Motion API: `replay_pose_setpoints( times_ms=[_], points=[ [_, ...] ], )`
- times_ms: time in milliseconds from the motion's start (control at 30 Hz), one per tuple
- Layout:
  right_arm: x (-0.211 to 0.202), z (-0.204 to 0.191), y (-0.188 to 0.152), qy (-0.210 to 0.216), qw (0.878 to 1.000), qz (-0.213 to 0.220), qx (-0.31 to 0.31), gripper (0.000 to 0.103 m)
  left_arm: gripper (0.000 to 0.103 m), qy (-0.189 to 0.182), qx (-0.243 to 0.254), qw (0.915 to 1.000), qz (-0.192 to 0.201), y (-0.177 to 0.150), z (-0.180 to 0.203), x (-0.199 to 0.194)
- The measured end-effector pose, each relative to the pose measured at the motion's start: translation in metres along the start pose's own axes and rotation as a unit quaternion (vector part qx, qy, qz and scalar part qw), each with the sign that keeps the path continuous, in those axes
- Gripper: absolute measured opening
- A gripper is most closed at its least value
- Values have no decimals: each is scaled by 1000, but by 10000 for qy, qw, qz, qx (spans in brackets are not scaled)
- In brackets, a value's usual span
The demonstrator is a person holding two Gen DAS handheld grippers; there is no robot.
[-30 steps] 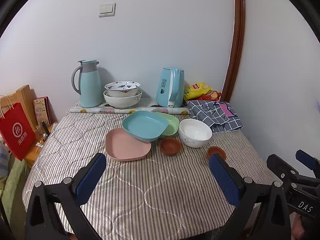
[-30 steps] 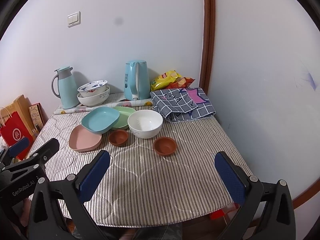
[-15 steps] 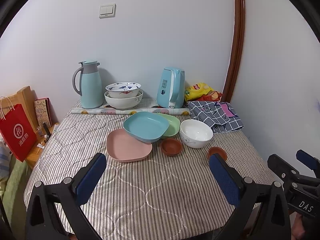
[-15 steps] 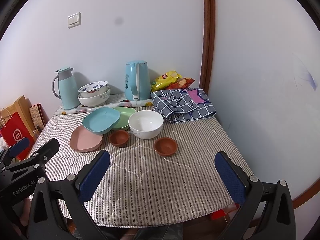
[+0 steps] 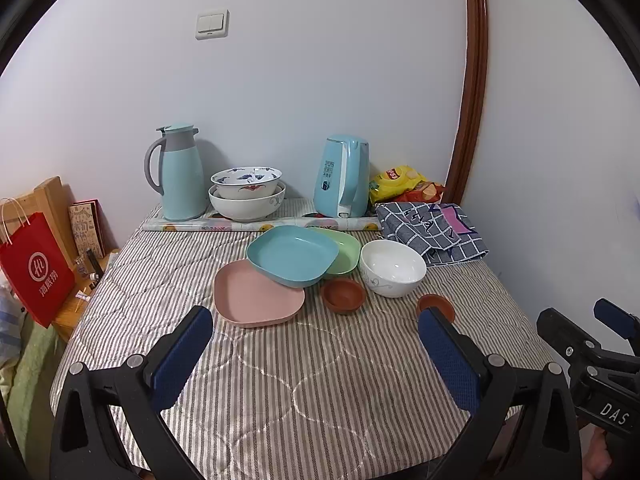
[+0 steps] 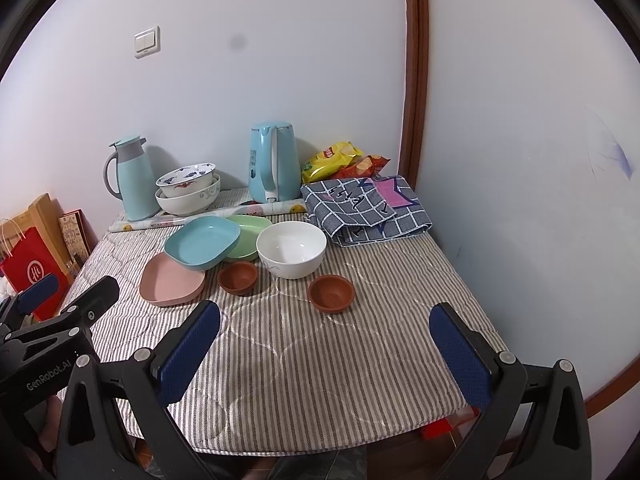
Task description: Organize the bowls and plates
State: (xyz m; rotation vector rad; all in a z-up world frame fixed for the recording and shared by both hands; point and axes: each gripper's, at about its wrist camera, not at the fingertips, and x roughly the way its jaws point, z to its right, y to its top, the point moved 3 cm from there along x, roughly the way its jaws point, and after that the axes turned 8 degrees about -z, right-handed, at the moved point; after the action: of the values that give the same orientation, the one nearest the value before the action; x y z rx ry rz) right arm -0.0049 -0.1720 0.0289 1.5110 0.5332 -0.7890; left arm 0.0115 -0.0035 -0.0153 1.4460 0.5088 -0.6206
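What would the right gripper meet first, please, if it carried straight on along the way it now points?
Probably the nearer small brown bowl, which lies between the open right gripper jaws' line; the white bowl sits just behind. Height above the table is unclear, so it might pass over.

The near half of the striped table (image 6: 320, 380) is bare, so a gripper can slide in from 6 o'clock. At 12 o'clock the white bowl (image 6: 291, 249) and two small brown bowls (image 6: 331, 293) (image 6: 237, 277) block the way. At 11 o'clock the blue plate (image 6: 202, 242) leans on the pink plate (image 6: 172, 280). The folded cloth (image 6: 364, 210) fills 1 o'clock, by the wall.
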Motion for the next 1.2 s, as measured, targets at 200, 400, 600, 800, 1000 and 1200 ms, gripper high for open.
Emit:
replay_pose_setpoints(
  times_ms=[200,400,600,800,1000,1200],
  points=[
    [1,1,0,20,10000,-1,43,103,103,-34,10,10000,4,3,1,-1],
    [5,-1,0,17,10000,-46,36,103,103,-27,2,10000,-40,6,0,5],
    [11,2,3,22,9999,-92,98,103,103,-23,1,9999,-102,9,0,17],
    [28,4,8,-2,9998,-141,125,103,103,-28,-67,9995,-315,12,-7,42],
    [55,-2,15,102,9996,-260,66,103,103,23,-222,9981,-574,16,-20,73],
    [83,-10,22,252,9985,-485,4,103,103,146,-365,9959,-813,25,-35,101]
  ],
)
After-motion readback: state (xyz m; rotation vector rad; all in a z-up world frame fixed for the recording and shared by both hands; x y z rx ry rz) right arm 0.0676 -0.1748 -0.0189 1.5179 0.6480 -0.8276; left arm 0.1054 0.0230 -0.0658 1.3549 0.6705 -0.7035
